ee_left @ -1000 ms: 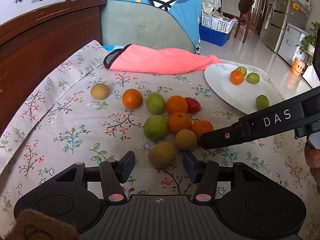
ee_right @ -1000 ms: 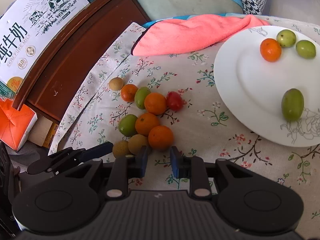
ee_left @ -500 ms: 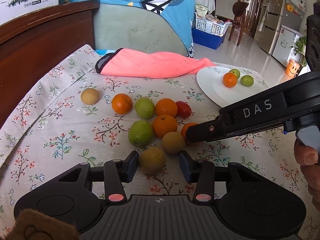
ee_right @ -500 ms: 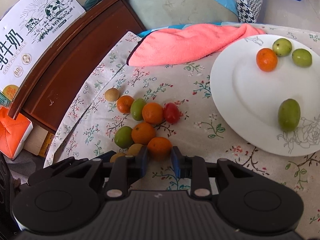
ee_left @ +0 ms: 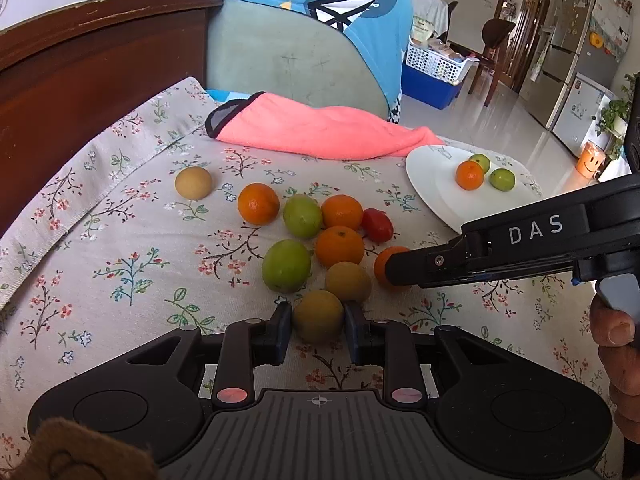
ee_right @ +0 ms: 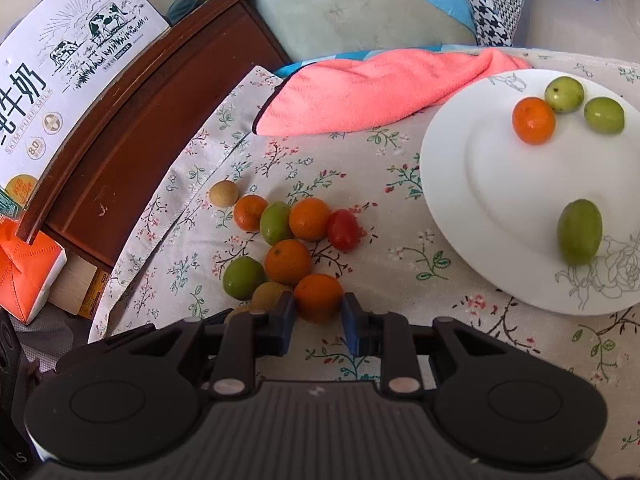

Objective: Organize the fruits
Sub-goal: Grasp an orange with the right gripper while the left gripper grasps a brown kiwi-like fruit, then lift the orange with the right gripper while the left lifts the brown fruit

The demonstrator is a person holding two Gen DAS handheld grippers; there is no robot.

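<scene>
**Q:** What is shown at the left and centre of the floral tablecloth?

**A:** A lone yellow-brown fruit is seen at the far left, apart from the rest. A cluster is laid out beside it: an orange, two green fruits, two further oranges and a red fruit. Behind the cluster a pink cloth is spread.

**Q:** How are the tongs disposed?

**A:** The left gripper is set around the nearest tan fruit, a finger at either side of it; whether the fingers are pressed against it cannot be told. A second tan fruit is found just behind. In the right wrist view the right gripper is placed around the nearest orange, its jaws parted at the fruit's flanks; contact cannot be confirmed here either.

**Q:** What is depicted at the right?

**A:** A white plate is shown, on which one orange and two green fruits are grouped at the far edge, while an oval green fruit is set apart nearer the camera.
</scene>
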